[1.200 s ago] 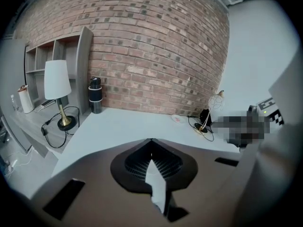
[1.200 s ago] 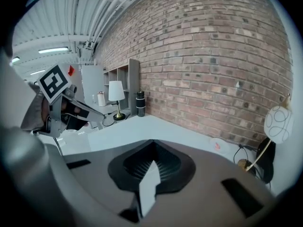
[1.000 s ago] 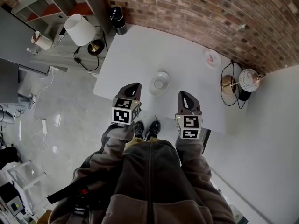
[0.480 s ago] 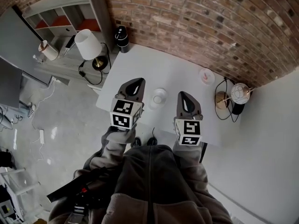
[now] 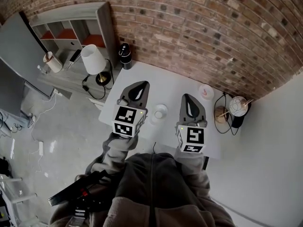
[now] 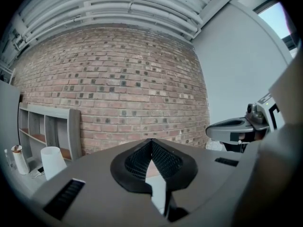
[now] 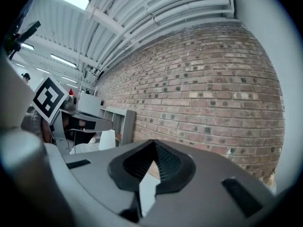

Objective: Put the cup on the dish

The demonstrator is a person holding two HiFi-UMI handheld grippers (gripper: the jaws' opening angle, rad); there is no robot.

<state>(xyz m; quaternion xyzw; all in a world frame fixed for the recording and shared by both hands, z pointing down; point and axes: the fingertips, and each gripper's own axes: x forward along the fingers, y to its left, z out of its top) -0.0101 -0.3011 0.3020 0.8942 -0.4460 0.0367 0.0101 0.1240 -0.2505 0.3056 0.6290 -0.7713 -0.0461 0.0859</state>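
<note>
White cup (image 5: 160, 110) and dish (image 5: 158, 119) blur together at this size; no handle can be made out, and neither gripper view shows them. The cup sits on the dish, upright with its mouth facing up, on the pale desk (image 5: 165, 82) between the two grippers; what is inside it cannot be told. The left gripper (image 5: 138, 90) (image 6: 151, 144) and the right gripper (image 5: 190, 105) (image 7: 154, 144) are both closed on nothing, tips meeting, facing the brick wall (image 5: 199, 32). A smaller dish (image 5: 206, 92) near that wall carries something pink
</note>
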